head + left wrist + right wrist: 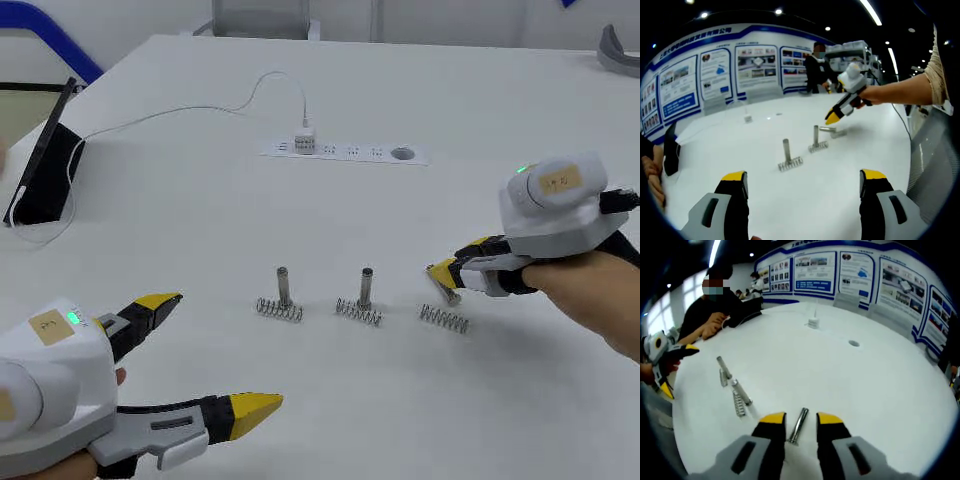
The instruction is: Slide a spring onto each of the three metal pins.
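Observation:
Two metal pins [284,285] [366,286] stand upright mid-table, each with a spring [278,310] [358,313] lying at its foot. A third spring [443,319] lies to their right. The third pin [799,425] lies on the table between the jaws of my right gripper [800,419], which stand close on either side with small gaps. In the head view that pin [447,290] slants just below the right gripper [440,270]. My left gripper [208,352] hovers wide open and empty at the near left, short of the pins [786,150].
A white power strip [345,152] with a plugged charger [305,140] and cable lies further back. A black tablet stand [40,175] sits at the left edge. People stand or sit beyond the table's far rim [715,315].

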`<state>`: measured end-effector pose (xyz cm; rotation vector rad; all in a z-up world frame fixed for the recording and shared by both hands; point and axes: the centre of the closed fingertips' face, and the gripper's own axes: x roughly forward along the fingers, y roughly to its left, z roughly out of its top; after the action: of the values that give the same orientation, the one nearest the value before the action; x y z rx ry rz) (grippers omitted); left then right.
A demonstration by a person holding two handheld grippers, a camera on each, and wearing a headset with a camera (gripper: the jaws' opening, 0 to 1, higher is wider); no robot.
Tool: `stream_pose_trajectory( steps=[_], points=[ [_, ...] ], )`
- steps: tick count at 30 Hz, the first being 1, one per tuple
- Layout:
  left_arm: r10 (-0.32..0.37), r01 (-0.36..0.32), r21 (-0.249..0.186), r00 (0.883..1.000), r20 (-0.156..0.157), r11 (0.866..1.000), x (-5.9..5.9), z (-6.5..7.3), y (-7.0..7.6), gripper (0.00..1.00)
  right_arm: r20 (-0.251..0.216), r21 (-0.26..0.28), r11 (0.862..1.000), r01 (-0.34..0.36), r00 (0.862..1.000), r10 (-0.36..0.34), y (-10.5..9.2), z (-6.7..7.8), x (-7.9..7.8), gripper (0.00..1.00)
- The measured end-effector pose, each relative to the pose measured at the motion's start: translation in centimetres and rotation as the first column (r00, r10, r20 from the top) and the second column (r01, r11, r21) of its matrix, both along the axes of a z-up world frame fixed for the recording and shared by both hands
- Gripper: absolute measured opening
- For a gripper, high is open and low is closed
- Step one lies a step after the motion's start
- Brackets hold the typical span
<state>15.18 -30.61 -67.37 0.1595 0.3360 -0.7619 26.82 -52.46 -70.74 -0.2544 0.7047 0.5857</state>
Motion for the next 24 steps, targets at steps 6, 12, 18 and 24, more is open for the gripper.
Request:
stream_pose_trajectory(
  steps=[6, 12, 18, 24],
  points=[
    [-0.006, 0.006, 0.003, 1.0, -0.007, 1.0, 0.0, -0.4, -0.1, 0.94, -0.036, 0.005, 1.0, 0.025, 0.999, -0.025, 0.3, -0.8, 0.8, 0.21],
    [-0.006, 0.006, 0.003, 1.0, -0.009, 1.0, 0.1, -0.4, -0.2, 0.93, -0.084, 0.005, 0.999, 0.044, 0.995, -0.043, 0.9, -1.8, 1.3, 0.19],
    [-0.003, 0.003, 0.004, 1.0, -0.015, 1.0, 0.1, -0.7, 0.0, 0.93, -0.115, 0.0, 0.998, 0.065, 0.991, -0.065, 0.7, -2.5, 1.3, 0.16],
    [0.0, 0.0, 0.004, 1.0, -0.017, 1.0, 0.1, -0.7, 0.0, 0.93, -0.128, -0.018, 0.998, 0.067, 0.989, -0.069, 0.4, -2.7, 1.3, 0.13]
  ],
)
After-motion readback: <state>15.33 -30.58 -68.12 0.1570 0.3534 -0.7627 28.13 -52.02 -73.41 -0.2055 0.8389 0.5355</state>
